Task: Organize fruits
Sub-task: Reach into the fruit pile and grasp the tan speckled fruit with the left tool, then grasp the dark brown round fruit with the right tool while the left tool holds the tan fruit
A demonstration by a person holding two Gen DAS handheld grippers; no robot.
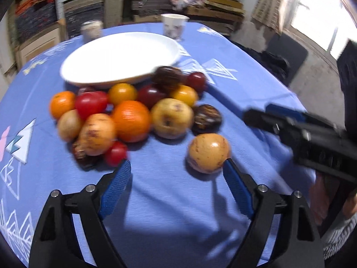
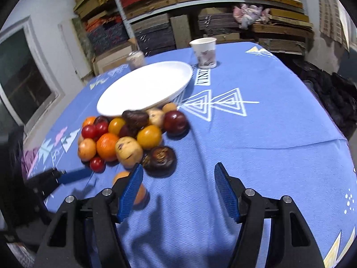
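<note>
- Jaws of the left gripper (image 1: 176,174) stand apart over bare blue tablecloth (image 1: 169,212), with nothing between them.
- A lone tan fruit (image 1: 208,153) sits just beside the tip of that gripper's right finger, apart from the main pile.
- The right gripper (image 2: 178,178) is likewise parted and empty over the cloth; its left finger partly hides that same tan fruit.
- Just beyond lies the heap of fruits (image 1: 131,114): a large orange (image 1: 131,120), a yellowish apple (image 1: 171,118), red tomato-like ones, yellow ones, dark purple ones and two wrinkled dark brown ones.
- A white plate (image 1: 107,67) rests behind the heap, its near rim touching the farthest fruits; it is empty.
- Farther back stand two paper cups (image 2: 204,52), then shelves of stacked cardboard.
</note>
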